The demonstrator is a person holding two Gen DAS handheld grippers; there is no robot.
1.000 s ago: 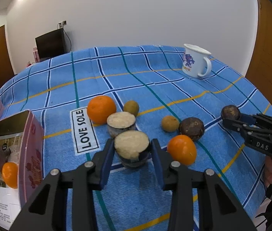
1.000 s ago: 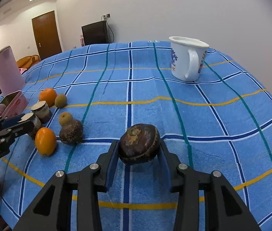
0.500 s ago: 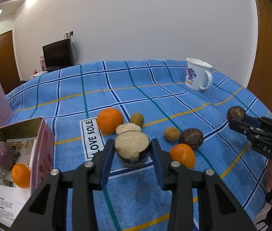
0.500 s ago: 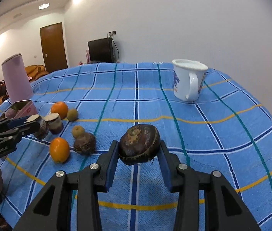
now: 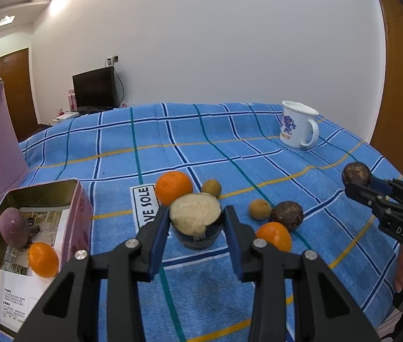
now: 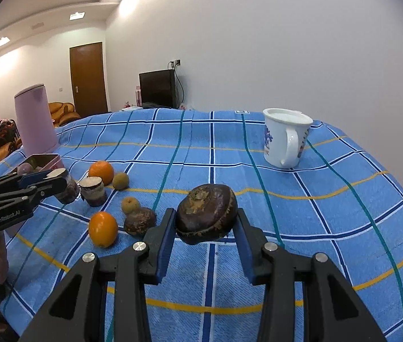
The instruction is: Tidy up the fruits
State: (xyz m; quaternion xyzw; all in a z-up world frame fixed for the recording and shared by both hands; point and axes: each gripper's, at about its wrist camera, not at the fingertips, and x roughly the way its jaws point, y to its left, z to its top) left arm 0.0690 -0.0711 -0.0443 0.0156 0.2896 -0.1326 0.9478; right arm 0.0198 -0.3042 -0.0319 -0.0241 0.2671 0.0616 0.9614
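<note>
My left claw (image 5: 196, 225) is clamped on a dark-skinned cut fruit half with pale flesh (image 5: 195, 217), lifted just right of the open pink metal tin (image 5: 77, 213). My right claw (image 6: 205, 229) grips a round dark brown wrinkled fruit (image 6: 206, 217), well to the right of that tin, above the blue checked cloth (image 6: 329, 213).

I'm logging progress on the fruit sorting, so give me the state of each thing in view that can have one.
left gripper: shut on the cut fruit half, lifted.
right gripper: shut on the dark brown fruit, lifted.
tin box: open, holding a purple fruit and an orange.
mug: upright on the cloth.
</note>
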